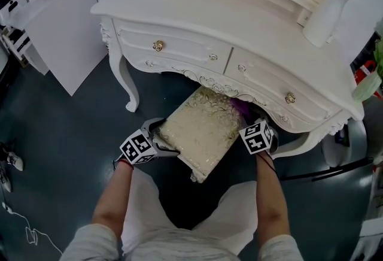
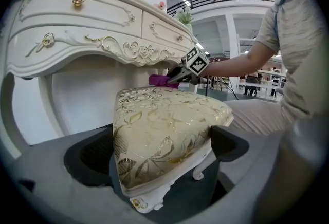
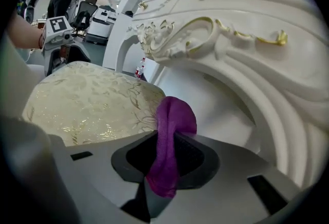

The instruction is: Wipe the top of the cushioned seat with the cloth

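Presently my right claw [image 3: 172,153] is clenched on the purple cloth [image 3: 172,130]. The cloth stands folded between the pads and pokes out past them, at the far edge of the seat [image 1: 200,134], just below the front of the dressing table [image 1: 239,26]. My left claw [image 2: 164,148] is spread wide with the left corner of the seat between its jaws. I see neither pad pressing on the fabric, so I read this claw as released, placed to steady the seat but not holding it. The seat stands on the dark floor [image 1: 60,134] with its far corner under the table's front and its cream-and-gold top bare. Handling, as I judge it: the cloth is light, soft and limp, so it will fold and drag instead of pushing. The pinch on its fold looks sound, but the loose end should lie flat on the top before any sweep. The cushion will likely give under pressure, and its patterned cover looks smooth, so the cloth should slide easily. The seat itself seems light enough to shift, so the better hold is the firm white rim [image 2: 175,179] below the padding, not the padding. Room: the table's carved front hangs close above the far edge and limits how high the right claw may rise there. Strokes have open space toward me and to both sides, where only floor shows. The top curves down at its corners, so the cloth may slip off there.
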### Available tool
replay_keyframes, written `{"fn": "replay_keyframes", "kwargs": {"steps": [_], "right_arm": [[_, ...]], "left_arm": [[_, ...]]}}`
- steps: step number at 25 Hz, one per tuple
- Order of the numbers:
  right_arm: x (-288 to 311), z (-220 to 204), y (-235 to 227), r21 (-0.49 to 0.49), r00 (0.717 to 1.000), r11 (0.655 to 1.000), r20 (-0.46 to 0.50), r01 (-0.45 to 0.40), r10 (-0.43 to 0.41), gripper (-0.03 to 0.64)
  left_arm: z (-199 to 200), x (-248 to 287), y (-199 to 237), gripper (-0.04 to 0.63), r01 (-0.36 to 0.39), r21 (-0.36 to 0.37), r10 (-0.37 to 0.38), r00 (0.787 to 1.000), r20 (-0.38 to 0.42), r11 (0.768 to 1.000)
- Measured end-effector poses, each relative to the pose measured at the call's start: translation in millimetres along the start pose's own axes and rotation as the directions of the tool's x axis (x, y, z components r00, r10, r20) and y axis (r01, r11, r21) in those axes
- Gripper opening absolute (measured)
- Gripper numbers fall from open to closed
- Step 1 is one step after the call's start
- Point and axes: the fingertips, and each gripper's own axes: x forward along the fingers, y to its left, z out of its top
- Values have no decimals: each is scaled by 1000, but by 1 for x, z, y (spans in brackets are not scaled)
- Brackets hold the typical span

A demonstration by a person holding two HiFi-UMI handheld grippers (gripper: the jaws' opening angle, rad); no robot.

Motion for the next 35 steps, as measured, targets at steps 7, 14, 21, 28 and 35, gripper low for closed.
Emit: {"fn": "replay_keyframes", "kwargs": {"steps": [7, 14, 21, 28, 35], "right_arm": [[8, 0, -2, 0, 1000, 1000, -28, -9, 9, 91], [8, -1, 6, -56, 998, 998, -55, -41, 37, 90], [5, 3, 18, -83, 996, 994, -59, -64, 60, 89], [-4, 7, 34, -92, 995, 991, -36, -97, 94, 89], [-16, 12, 53, -92, 991, 987, -3, -132, 132, 89]], "left_arm": [[1, -1, 0, 588, -14, 6, 14, 1000, 17, 1000], [1, -2, -3, 588, -23, 7, 23, 1000, 21, 1000], [1, -3, -3, 588, -28, 2, 28, 999, 25, 1000], [0, -3, -4, 587, -29, -2, 29, 999, 27, 1000], [0, -3, -4, 586, -31, -4, 31, 999, 30, 1000]]}}
